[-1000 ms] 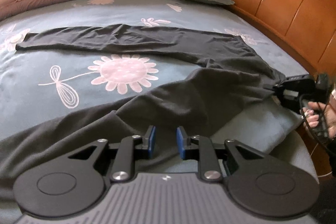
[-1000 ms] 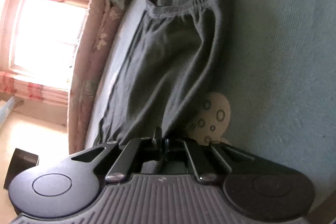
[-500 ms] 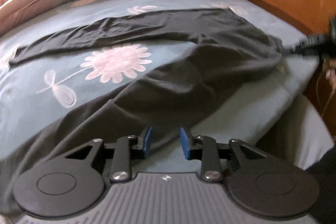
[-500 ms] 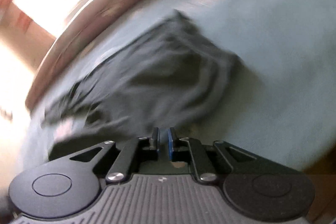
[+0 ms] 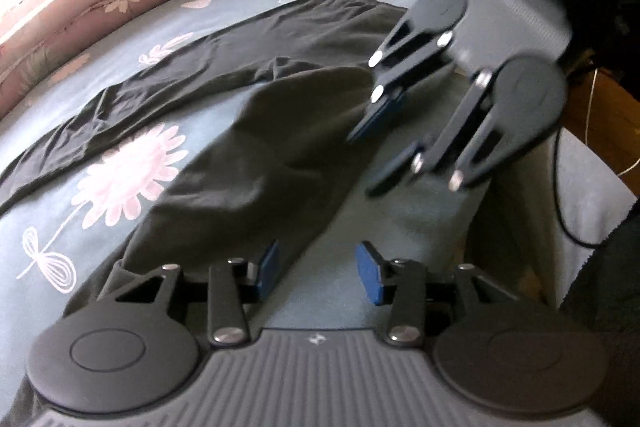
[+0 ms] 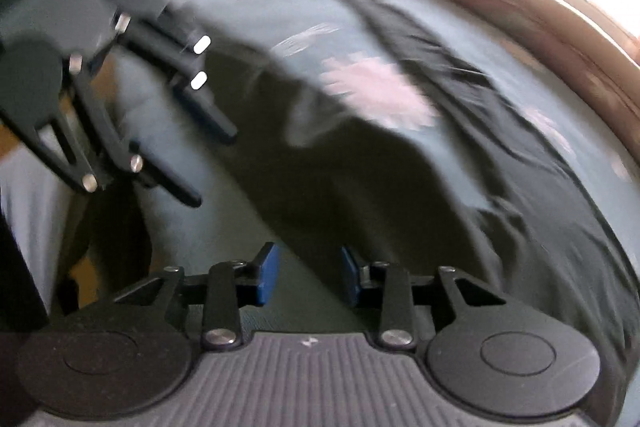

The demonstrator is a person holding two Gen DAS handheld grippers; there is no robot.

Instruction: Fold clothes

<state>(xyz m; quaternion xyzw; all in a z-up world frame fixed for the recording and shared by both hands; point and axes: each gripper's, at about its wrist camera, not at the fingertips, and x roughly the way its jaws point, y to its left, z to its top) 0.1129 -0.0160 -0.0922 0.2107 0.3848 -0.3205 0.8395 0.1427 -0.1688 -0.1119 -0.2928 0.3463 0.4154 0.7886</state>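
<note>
Dark trousers [image 5: 248, 147] lie spread on the bed [image 5: 80, 187] ahead of both jaws; left gripper [image 5: 316, 273] and right gripper [image 6: 306, 275] have just opened, empty, so the waistband is released for a fresh grasp.

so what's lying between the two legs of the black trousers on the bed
Only bare bedsheet with its pink flower print: the trousers spread in a V, and nothing else lies in the gap. The left wrist view shows it clearly.
</note>
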